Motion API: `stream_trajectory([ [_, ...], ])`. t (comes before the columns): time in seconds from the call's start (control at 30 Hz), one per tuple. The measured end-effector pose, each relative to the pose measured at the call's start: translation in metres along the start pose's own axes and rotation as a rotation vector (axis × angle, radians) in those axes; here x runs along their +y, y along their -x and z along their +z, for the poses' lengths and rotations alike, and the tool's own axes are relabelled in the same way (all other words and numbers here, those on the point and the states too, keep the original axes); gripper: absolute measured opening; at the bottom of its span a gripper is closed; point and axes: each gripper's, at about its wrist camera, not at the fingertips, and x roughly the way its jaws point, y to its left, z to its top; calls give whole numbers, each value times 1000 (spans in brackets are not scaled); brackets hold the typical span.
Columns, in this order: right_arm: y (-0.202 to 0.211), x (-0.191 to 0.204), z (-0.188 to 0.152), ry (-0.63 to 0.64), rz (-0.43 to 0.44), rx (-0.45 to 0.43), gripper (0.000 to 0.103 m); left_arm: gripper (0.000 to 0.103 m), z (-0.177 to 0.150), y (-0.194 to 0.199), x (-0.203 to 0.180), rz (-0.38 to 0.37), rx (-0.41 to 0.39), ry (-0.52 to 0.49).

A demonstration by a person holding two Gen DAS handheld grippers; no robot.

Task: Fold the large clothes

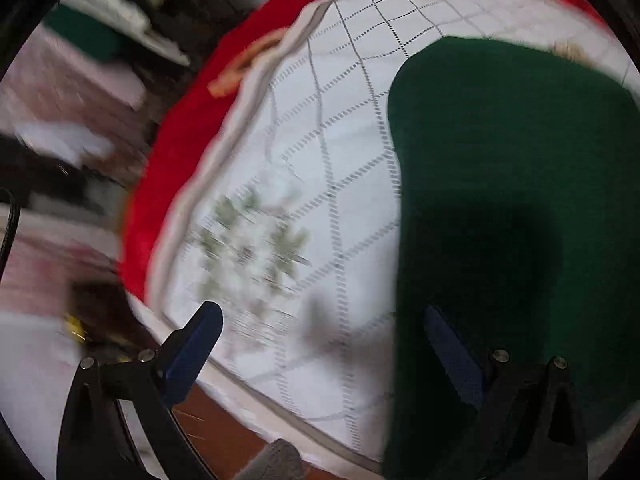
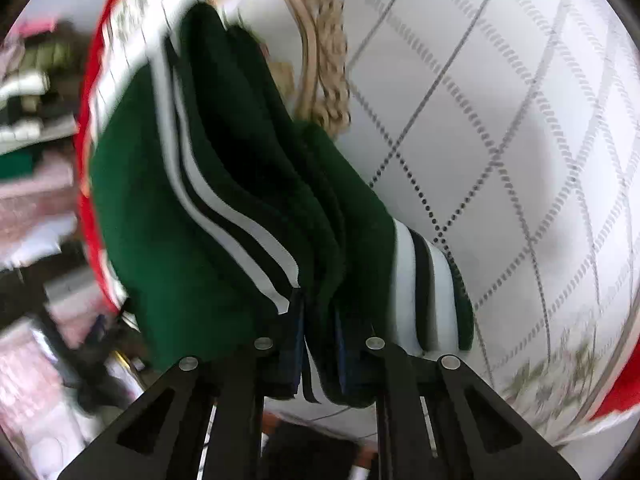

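Pinching a bunched edge of the green garment (image 2: 224,208), the right gripper (image 2: 320,344) has its jaws pressed onto the folds, white and dark stripes showing just beside them. The left gripper (image 1: 324,344) has its jaws spread wide and holds nothing; the garment (image 1: 512,200) lies flat on the white quilted cover (image 1: 320,140) under its right finger. A red cloth (image 1: 180,144) borders the cover. No writing is readable.
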Motion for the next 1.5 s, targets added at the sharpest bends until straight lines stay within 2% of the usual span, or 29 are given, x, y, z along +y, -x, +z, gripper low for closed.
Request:
stream_trajectory([
  [0.07,21,12,-10,31,-6,-55,13,103,-1,0,-8,50,-26,-60],
  [0.2,25,2,-13,31,-89,-95,13,103,2,3,-1,-9,0,-25],
  [0.27,3,-10,0,19,-143,-56,13,103,1,1,7,-23,22,8],
  [0.33,-16,-22,12,1,-142,-13,15,103,0,-4,16,-50,45,49],
  [0.4,-21,-21,20,41,-122,25,18,103,-1,-12,28,-143,66,120],
  [0.47,-10,-23,26,42,-35,32,30,103,-2,-21,42,-274,83,210],
  [0.5,-3,-25,28,55,-8,12,56,103,-1,-25,46,-336,90,244],
  [0.53,7,-27,32,83,20,-23,91,102,0,-29,49,-398,96,276],
  [0.57,11,-26,38,120,49,-48,103,102,2,-35,51,-471,98,308],
  [0.63,10,-23,50,178,110,-50,103,102,6,-40,49,-564,87,328],
  [0.73,-22,-19,77,253,210,26,103,102,14,-48,37,-697,70,321],
  [0.8,-47,-19,91,279,220,82,103,102,20,-53,26,-768,69,305],
  [0.83,-60,-19,99,296,257,116,103,102,22,-56,21,-792,71,294],
  [0.97,-68,-11,101,337,324,126,101,102,30,-65,8,-852,71,253],
  [1.0,-68,-8,99,325,356,140,86,102,31,-67,6,-858,75,245],
  [1.07,-68,-9,91,265,380,146,79,102,34,-65,6,-872,82,233],
  [1.13,-63,-15,77,178,494,185,63,102,38,-66,8,-884,88,217],
  [1.2,-54,-25,57,140,605,217,60,102,43,-66,9,-890,77,183],
  [1.23,-51,-28,46,145,614,222,59,102,47,-67,8,-901,73,151],
  [1.27,-52,-31,40,157,579,216,61,102,47,-68,8,-909,72,131],
  [1.3,-58,-36,36,156,509,198,69,102,51,-70,5,-927,78,107],
  [1.33,-65,-41,36,135,476,187,79,102,53,-73,1,-953,92,92],
  [1.37,-73,-47,37,103,473,185,84,102,55,-75,-2,-965,99,85],
  [1.4,-82,-51,39,68,506,185,89,102,58,-76,-5,-975,108,72],
  [1.43,-89,-50,40,44,547,173,90,102,60,-76,-7,-985,115,58],
  [1.5,-94,-39,41,29,555,142,90,102,61,-72,-8,-990,113,38],
])
